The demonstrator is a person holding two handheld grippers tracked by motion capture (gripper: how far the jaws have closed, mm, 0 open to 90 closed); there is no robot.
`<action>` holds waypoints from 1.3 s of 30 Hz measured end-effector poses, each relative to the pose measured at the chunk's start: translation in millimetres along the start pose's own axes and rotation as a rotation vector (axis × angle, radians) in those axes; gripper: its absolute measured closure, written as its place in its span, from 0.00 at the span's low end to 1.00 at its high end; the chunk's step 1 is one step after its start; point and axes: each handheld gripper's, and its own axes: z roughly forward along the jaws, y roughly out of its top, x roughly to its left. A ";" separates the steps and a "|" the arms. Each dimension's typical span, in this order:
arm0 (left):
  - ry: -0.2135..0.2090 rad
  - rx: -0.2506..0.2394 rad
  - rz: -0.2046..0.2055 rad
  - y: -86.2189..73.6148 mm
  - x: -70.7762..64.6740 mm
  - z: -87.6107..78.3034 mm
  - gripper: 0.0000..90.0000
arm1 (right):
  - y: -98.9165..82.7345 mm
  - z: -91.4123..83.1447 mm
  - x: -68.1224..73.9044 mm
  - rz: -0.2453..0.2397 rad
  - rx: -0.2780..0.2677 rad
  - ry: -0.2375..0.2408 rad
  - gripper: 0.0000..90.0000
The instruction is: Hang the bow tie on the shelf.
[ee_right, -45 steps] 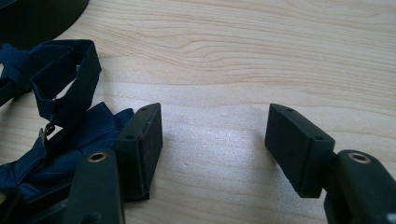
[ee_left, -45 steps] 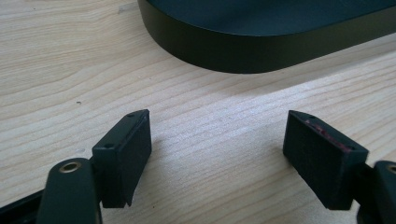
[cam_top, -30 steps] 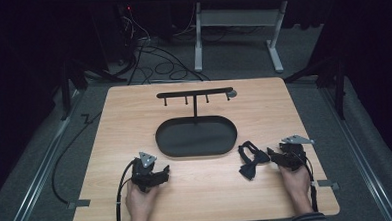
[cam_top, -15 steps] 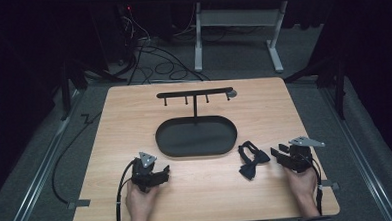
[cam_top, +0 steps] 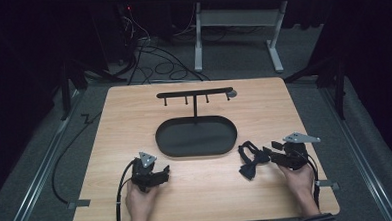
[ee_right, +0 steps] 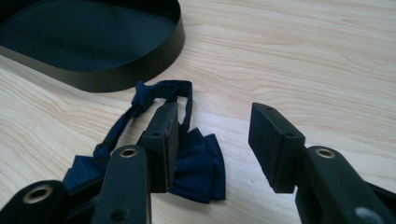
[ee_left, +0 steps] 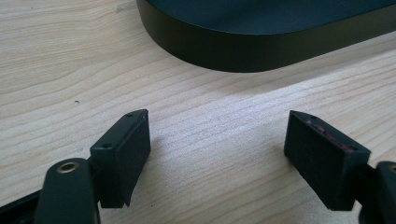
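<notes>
Bow tie (ee_right: 196, 163) work is what I have in hand: the dark blue tie lies crumpled on the desk (cam_top: 207, 190), near and right of the black oval tray (cam_top: 195, 149), with its strap looped toward the tray's end. Beyond the tray stands a T-shaped rack (cam_top: 195, 94) with small pegs, likely where the tie belongs.

To do the pickup well, I judge I should slide the right claw (ee_right: 219, 144) leftward so the knot sits squarely between the pads, then close on the thick middle and not on a loose wing or the strap, which would let the tie dangle unevenly. Keeping the pads low to the wood should help catch the whole fold.

Right claw: spread wide, holding nothing. Its left pad sits in front of the fabric, and I cannot tell whether it touches; the gap itself lies over bare wood just right of the tie.

Left claw (ee_left: 217, 140): also wide open, empty, resting over bare desk near the tray's near-left rim, well apart from the tie.
</notes>
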 end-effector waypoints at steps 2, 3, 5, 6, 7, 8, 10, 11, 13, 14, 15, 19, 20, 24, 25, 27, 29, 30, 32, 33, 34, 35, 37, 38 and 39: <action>0.000 0.000 0.000 0.0 0.0 0.0 0.26 | 3.6 1.9 1.7 -0.005 0.005 0.005 0.60; 0.000 0.000 0.000 0.0 0.0 0.0 0.26 | 5.7 3.4 2.7 -0.012 0.007 0.006 0.60; 0.000 0.001 0.001 0.0 0.1 0.0 0.26 | 10.3 7.1 5.0 -0.019 0.018 0.015 0.60; 0.000 0.000 0.000 0.0 0.0 0.0 0.26 | 12.3 9.4 6.4 -0.025 0.023 0.019 0.60; 0.000 0.000 0.001 0.0 0.1 0.0 0.26 | 14.2 11.7 8.1 -0.030 0.030 0.022 0.60; 0.000 0.000 0.002 0.0 0.1 -0.1 0.26 | 15.8 14.2 9.9 -0.035 0.035 0.025 0.60; -0.001 0.000 0.002 -0.1 0.0 -0.1 0.26 | 18.3 19.1 12.4 -0.044 0.041 0.030 0.60; -0.001 0.000 0.002 -0.1 0.0 -0.1 0.26 | 19.4 21.7 13.2 -0.043 0.046 0.033 0.60; -0.001 0.002 0.003 -0.1 -0.1 -0.2 0.25 | 21.3 27.1 14.5 -0.042 0.057 0.038 0.59; -0.001 0.002 0.003 -0.1 -0.1 -0.2 0.25 | 22.4 30.4 15.2 -0.046 0.061 0.041 0.59; -0.001 0.002 0.003 -0.1 0.0 -0.2 0.25 | 22.9 32.6 15.8 -0.045 0.064 0.041 0.59; -0.001 0.002 0.003 -0.1 -0.1 -0.3 0.25 | 23.2 43.8 16.4 -0.044 0.094 0.038 0.60; -0.001 0.002 0.003 -0.1 -0.1 -0.3 0.25 | 22.9 45.8 16.4 -0.044 0.100 0.038 0.60; -0.002 0.002 0.003 -0.1 -0.2 -0.3 0.25 | 21.5 51.4 14.7 -0.039 0.120 0.045 0.65; -0.002 0.002 0.003 -0.1 -0.2 -0.3 0.25 | 21.5 51.4 14.7 -0.039 0.120 0.045 0.65; -0.001 0.002 0.002 -0.1 -0.2 -0.3 0.25 | 20.6 54.4 14.3 -0.043 0.139 0.048 0.72; -0.002 0.002 0.003 -0.1 -0.2 -0.3 0.25 | 20.3 55.5 14.9 -0.045 0.145 0.053 0.78; -0.002 0.002 0.003 -0.1 -0.2 -0.3 0.25 | 20.3 55.9 15.2 -0.052 0.144 0.052 0.80; -0.002 0.003 0.004 -0.2 -0.2 -0.4 0.25 | 20.2 56.3 15.7 -0.061 0.145 0.053 0.84; -0.003 0.003 0.004 -0.2 -0.2 -0.3 0.25 | 20.0 56.3 16.4 -0.062 0.146 0.053 0.86; -0.003 0.003 0.004 -0.2 -0.2 -0.3 0.25 | 20.0 56.3 16.4 -0.062 0.146 0.053 0.86; -0.001 0.001 0.004 -0.2 -0.4 -0.2 0.25 | 19.9 56.6 16.9 -0.077 0.144 0.054 0.89; -0.002 0.001 0.004 -0.2 -0.3 -0.3 0.25 | 20.0 56.9 17.9 -0.079 0.142 0.059 0.93; -0.001 0.002 0.004 -0.2 -0.4 -0.3 0.25 | 19.7 57.4 18.4 -0.078 0.143 0.062 0.94; -0.001 0.001 0.003 -0.2 -0.4 -0.2 0.25 | 19.6 57.7 18.4 -0.081 0.144 0.065 0.96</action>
